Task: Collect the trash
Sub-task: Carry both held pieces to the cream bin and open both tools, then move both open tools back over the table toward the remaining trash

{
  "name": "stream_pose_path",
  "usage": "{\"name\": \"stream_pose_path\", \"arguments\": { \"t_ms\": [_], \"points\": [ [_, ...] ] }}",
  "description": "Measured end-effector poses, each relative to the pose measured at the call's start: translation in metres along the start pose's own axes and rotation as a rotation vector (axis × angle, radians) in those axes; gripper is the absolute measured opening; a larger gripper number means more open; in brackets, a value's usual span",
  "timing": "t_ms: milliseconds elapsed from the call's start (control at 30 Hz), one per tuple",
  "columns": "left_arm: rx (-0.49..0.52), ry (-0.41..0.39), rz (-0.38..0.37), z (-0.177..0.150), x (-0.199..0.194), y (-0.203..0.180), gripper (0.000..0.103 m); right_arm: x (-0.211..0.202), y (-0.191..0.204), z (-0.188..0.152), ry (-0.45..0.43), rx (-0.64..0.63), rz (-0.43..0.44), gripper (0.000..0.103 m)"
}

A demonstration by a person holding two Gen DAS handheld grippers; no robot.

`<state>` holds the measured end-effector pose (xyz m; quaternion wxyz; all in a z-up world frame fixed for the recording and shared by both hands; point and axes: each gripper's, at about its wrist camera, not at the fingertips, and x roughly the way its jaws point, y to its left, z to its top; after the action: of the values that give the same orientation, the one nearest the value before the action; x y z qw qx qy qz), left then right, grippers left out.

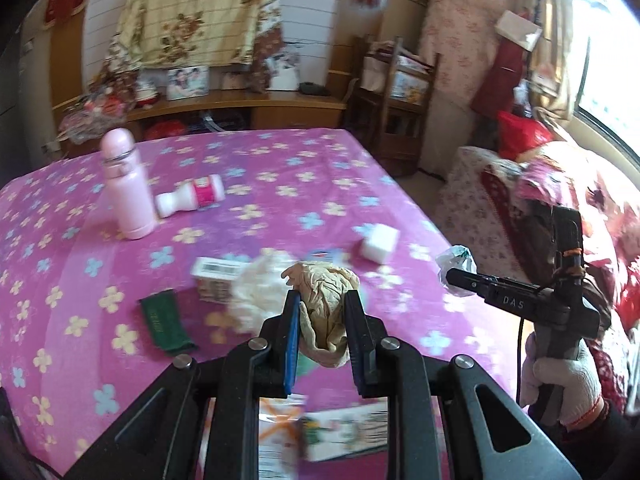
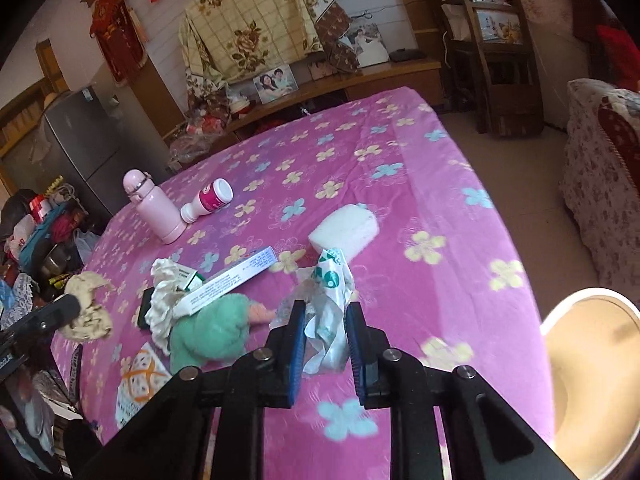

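Left gripper [image 1: 322, 316]: jaws narrowly apart, clamped on a beige crumpled wad [image 1: 326, 304]; the wad bulges out above and below the blue pads and hangs clear of the cloth.
Right gripper [image 2: 326, 320]: jaws drawn in tight on a white crumpled wrapper [image 2: 330, 308] with green print; it sticks up between the pads, off the table.
Right gripper from the left view [image 1: 466, 276]: off the table's right edge, with the wrapper [image 1: 454, 262] at its tip; a gloved hand [image 1: 560, 380] grips the handle.
Left gripper from the right view [image 2: 74, 306]: at the left edge, with the wad [image 2: 90, 304] at its tip.
Table [image 2: 440, 200]: covered by a pink flowered cloth.
Still on the table: white crumpled tissue [image 2: 164, 300], long white box [image 2: 228, 280], green plush [image 2: 208, 332], black pouch [image 1: 164, 320], orange-and-white packet [image 2: 138, 380], white sponge [image 2: 346, 230].
Far end: pink flask [image 2: 154, 208] upright, white bottle [image 2: 208, 200] with a pink label lying just beside it.
Bin [image 2: 592, 380]: tan, round rim, at the lower right, off the table's near corner.
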<state>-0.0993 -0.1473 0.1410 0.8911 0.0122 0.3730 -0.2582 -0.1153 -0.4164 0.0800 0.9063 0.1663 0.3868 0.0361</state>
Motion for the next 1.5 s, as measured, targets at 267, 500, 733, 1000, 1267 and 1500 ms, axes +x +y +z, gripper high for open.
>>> {"name": "stream_pose_path", "arguments": {
  "t_ms": [267, 500, 733, 1000, 1267, 1500],
  "points": [
    [0.093, 0.026, -0.100, -0.004, 0.012, -0.086, 0.023, -0.071, -0.048, -0.026, -0.055, 0.029, -0.092, 0.021],
    [0.162, 0.061, -0.189, -0.012, 0.035, -0.167, 0.023, -0.111, -0.115, -0.050, -0.060, 0.107, -0.213, 0.021],
    [0.223, 0.101, -0.236, -0.023, 0.065, -0.234, 0.023, -0.129, -0.172, -0.068, -0.037, 0.178, -0.284, 0.021],
    [0.226, 0.142, -0.261, -0.029, 0.101, -0.273, 0.023, -0.127, -0.213, -0.079, -0.009, 0.237, -0.315, 0.022],
    [0.162, 0.164, -0.288, -0.032, 0.132, -0.285, 0.032, -0.118, -0.240, -0.086, 0.005, 0.289, -0.336, 0.025],
    [0.134, 0.175, -0.285, -0.035, 0.136, -0.280, 0.053, -0.117, -0.245, -0.089, -0.006, 0.312, -0.314, 0.076]
  ]
}}
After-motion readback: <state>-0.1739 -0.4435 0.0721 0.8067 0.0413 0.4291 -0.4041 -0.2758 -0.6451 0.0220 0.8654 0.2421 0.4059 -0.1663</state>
